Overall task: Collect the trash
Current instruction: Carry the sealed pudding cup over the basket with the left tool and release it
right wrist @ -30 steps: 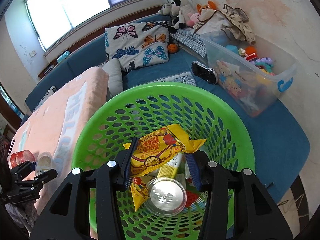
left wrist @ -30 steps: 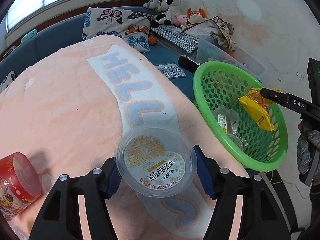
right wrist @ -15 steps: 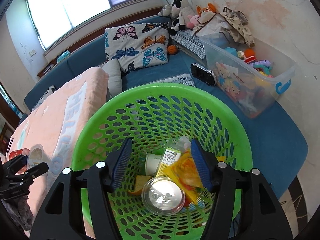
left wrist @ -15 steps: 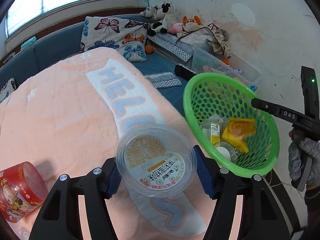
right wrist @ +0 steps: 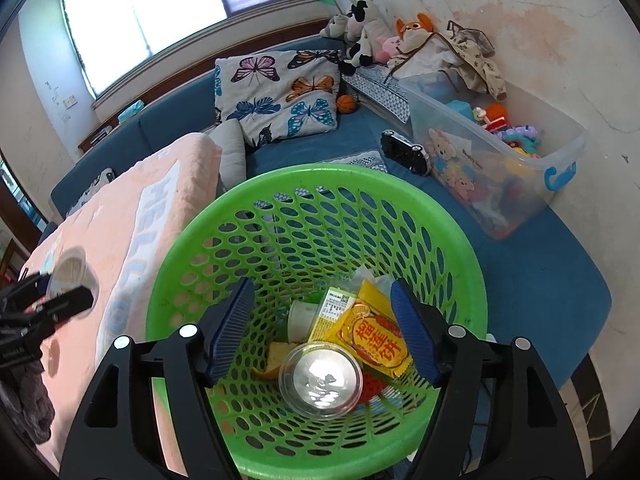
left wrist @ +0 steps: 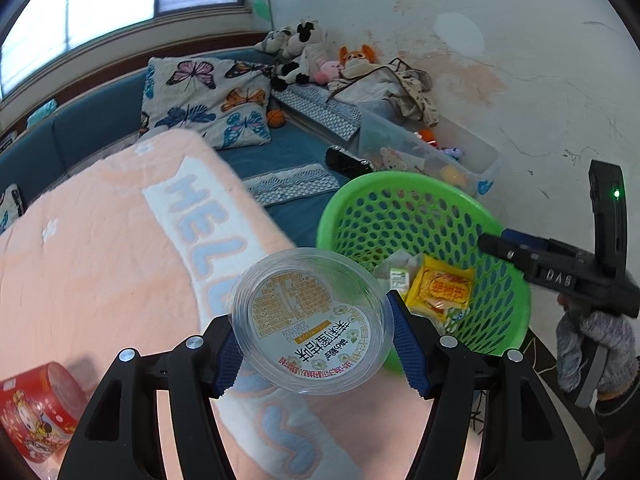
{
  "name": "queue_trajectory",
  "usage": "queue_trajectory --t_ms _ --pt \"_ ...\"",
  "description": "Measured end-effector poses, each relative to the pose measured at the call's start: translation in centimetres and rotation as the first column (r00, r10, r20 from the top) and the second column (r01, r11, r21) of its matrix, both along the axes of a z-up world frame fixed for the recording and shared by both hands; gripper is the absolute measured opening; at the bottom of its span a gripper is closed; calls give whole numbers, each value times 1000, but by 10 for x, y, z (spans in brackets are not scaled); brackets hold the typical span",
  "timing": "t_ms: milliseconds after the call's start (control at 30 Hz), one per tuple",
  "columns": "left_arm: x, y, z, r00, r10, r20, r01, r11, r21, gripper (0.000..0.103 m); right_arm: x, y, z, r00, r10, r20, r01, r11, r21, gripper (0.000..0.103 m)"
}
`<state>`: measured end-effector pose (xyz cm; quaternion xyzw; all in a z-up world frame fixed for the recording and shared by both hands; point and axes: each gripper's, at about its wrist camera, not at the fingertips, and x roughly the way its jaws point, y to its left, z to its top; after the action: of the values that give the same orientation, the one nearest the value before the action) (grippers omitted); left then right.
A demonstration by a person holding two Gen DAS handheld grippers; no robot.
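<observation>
Currently the left claw pinches the tub above the blanket; the right claw, just opening, stands empty over the basket. Next: carry the tub over, release.

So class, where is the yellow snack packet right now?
In the right wrist view the yellow packet lies at the bottom of the green basket, beside a clear round lid, below the open right gripper.

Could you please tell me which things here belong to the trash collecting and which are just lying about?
Job: green basket, yellow wrapper in it, clear cup in the left tongs, red can on the blanket.

Lying about: butterfly pillow, plush toys, toy bin, pink blanket.
</observation>
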<state>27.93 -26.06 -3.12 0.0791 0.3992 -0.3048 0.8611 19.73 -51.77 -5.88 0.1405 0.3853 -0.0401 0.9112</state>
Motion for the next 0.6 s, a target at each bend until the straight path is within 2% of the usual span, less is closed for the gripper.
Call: queue_trajectory --t_ms 233,600 --pt "-2 -25 10 999 -37 18 37 999 -6 63 -12 4 4 1000 19 13 -19 1000 -17 75" --pt "1 -59 7 998 -67 2 67 998 5 63 -34 6 11 998 38 44 -37 999 -35 79"
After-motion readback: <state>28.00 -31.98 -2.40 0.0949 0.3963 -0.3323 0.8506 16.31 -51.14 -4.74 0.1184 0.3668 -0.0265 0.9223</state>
